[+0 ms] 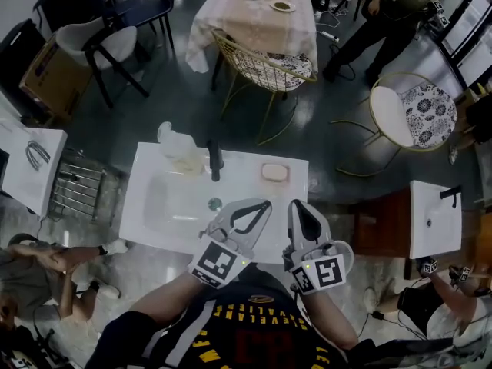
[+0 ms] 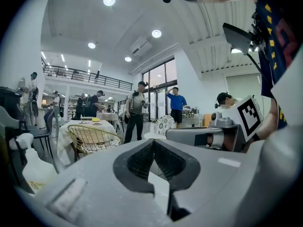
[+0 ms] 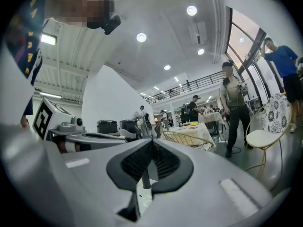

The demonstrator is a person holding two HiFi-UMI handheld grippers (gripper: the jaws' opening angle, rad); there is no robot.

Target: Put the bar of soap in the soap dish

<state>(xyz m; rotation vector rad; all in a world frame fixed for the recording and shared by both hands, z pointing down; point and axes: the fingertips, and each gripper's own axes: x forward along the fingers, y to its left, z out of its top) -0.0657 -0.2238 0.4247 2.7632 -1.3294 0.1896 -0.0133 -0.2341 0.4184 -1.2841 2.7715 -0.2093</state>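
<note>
The bar of soap (image 1: 274, 172) is a pale beige, rounded-rectangular block. It lies flat in the soap dish (image 1: 287, 174), whose lighter rim shows around it. At this size the head view does not show finer surface detail.

The dish stands on the right rear part of the white washbasin top (image 1: 244, 184), to the right of the black faucet (image 1: 214, 161). The round drain (image 1: 215, 204) sits in the bowl in front of the faucet. A white bottle (image 1: 166, 134) stands at the left rear corner.

The left gripper (image 1: 267, 203) (image 2: 153, 141) and right gripper (image 1: 294, 204) (image 3: 151, 141) are held side by side over the near edge of the washbasin. Both are well apart from the soap. Both are clenched, jaw tips meeting, with nothing between them.
</note>
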